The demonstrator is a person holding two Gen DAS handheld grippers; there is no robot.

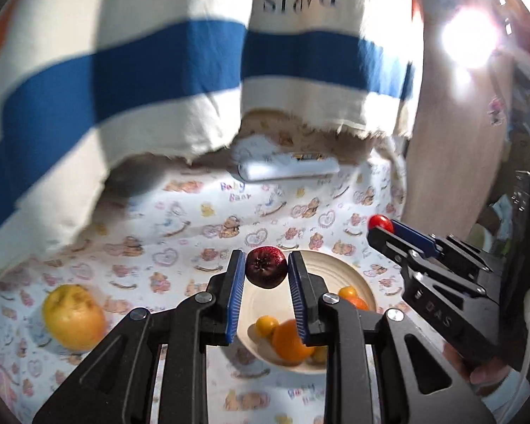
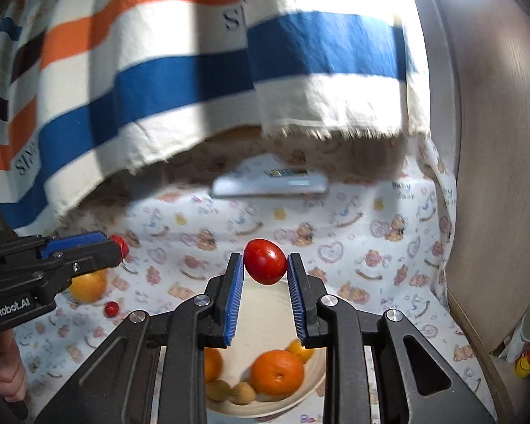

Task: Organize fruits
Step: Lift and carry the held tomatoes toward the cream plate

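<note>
In my left gripper [image 1: 266, 272] I hold a dark red fruit [image 1: 266, 271], pinched between the two blue pads above the far rim of the cream bowl [image 1: 335, 265]. My right gripper [image 2: 265, 263] is clenched on a bright red tomato [image 2: 265, 261], also above the bowl [image 2: 314, 385]. Inside the bowl lie a big orange [image 2: 277, 372], a second orange [image 2: 212, 364] and some small yellow fruits [image 2: 242, 393]. On the cloth with bear print [image 1: 194, 247], left of the bowl, a large yellow-orange fruit [image 1: 73, 316] rests alone, and a small red fruit [image 2: 111, 308] lies near it. Behind, a striped blanket [image 1: 123, 70] hangs, and a white flat box [image 1: 288, 169] lies under its edge.
</note>
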